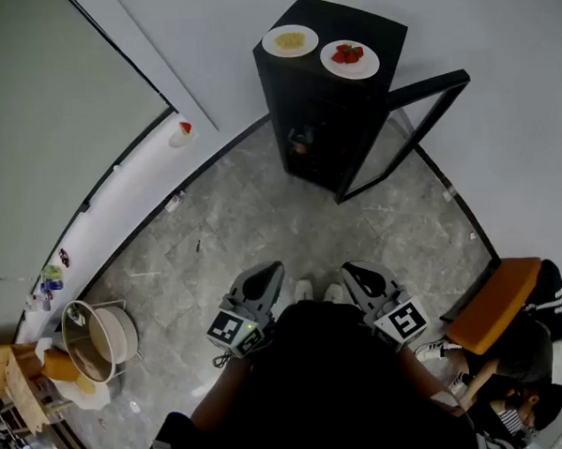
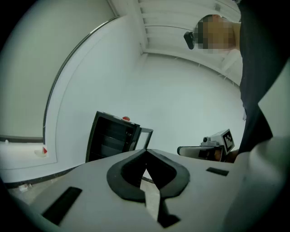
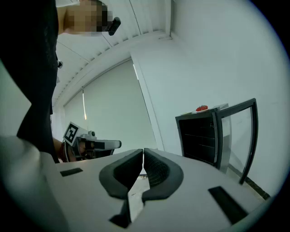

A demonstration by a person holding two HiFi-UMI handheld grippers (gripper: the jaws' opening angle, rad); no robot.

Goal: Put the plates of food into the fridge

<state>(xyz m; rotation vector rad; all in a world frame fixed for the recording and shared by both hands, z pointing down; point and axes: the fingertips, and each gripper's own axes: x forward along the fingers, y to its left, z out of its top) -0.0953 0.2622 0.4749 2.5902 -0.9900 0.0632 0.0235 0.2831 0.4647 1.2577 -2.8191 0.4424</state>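
Observation:
A small black fridge [image 1: 335,94] stands against the far wall with its glass door [image 1: 412,127] swung open to the right. On its top sit a white plate of yellow food [image 1: 290,41] and a white plate of strawberries [image 1: 349,58]. My left gripper [image 1: 265,278] and right gripper [image 1: 359,279] are held close to my body, well short of the fridge, both shut and empty. The left gripper view shows the fridge [image 2: 113,136] ahead and the left gripper's tips [image 2: 146,152] together; the right gripper view shows the fridge [image 3: 204,136] with its door [image 3: 244,136] ajar beyond the right gripper's closed tips [image 3: 143,152].
Grey stone floor [image 1: 253,220] lies between me and the fridge. A round bin [image 1: 99,339] and cluttered shelving [image 1: 22,383] stand at the left. A seated person [image 1: 522,347] with an orange chair [image 1: 497,303] is at the right.

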